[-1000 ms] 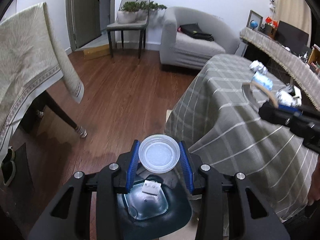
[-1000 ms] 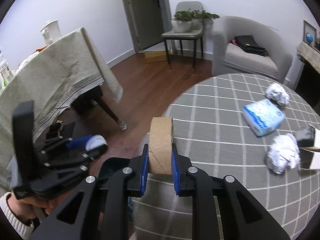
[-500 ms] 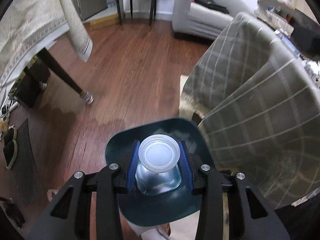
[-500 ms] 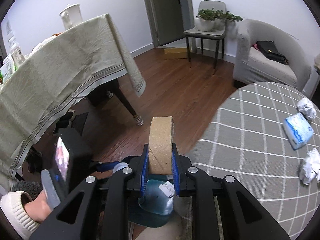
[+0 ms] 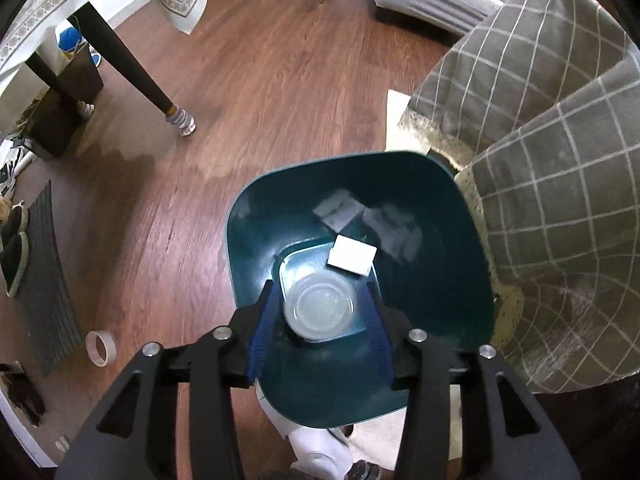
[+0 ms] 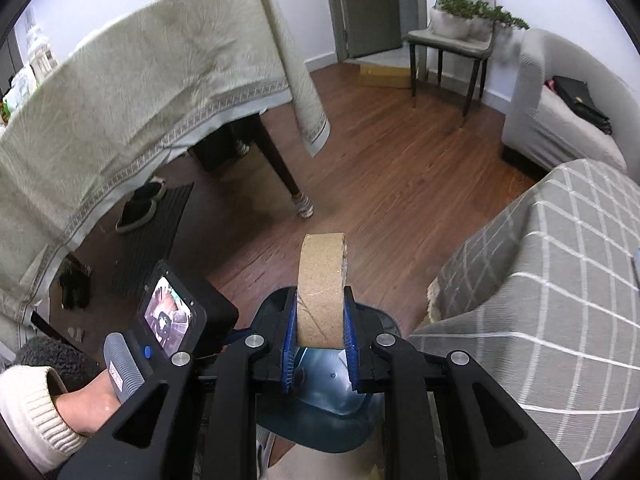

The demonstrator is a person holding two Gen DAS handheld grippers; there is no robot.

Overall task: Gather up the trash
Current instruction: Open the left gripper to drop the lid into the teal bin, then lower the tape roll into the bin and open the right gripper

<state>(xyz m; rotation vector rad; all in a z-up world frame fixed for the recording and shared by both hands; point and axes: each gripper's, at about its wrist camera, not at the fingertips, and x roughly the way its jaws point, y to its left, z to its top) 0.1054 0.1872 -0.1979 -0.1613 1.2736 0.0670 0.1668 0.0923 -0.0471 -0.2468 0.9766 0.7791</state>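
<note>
Left wrist view, left to right: grey mat [image 5: 44, 280] and dark shoes [image 5: 14, 248] lying at far left on the wood floor [image 5: 280, 92]; tape ring [image 5: 101, 348] lying flat on the floor near the mat; dark table leg [image 5: 132, 68] in a striped sock [image 5: 182, 122] standing further back. Left gripper [image 5: 320, 312] pointing steeply down into the teal trash bin [image 5: 248, 240], jaws opening, clear plastic lid [image 5: 320, 307] sitting between the blue pads [image 5: 264, 320] with a slight gap showing each side, pads not pressing it. White card [image 5: 352, 256] lying on the bin bottom just beyond the lid. Checked grey tablecloth [image 5: 560, 160] hanging at right, touching the bin's right rim.

Right wrist view, left to right: beige tablecloth [image 6: 132, 92] draping over the big table at left; person's left hand [image 6: 92, 404] in a cream knit sleeve [image 6: 28, 408] gripping the other device's handle, small screen [image 6: 170, 316] glowing on it. Right gripper [image 6: 320, 344] pinching a brown cardboard tape roll [image 6: 322, 288] upright on edge, pads pressing both flat sides, hovering over the bin [image 6: 320, 420] seen below the fingers. Checked cloth [image 6: 540, 320] filling the right; grey chair [image 6: 452, 36] with a plant [image 6: 476, 10] and grey sofa [image 6: 560, 112] standing at the back
</note>
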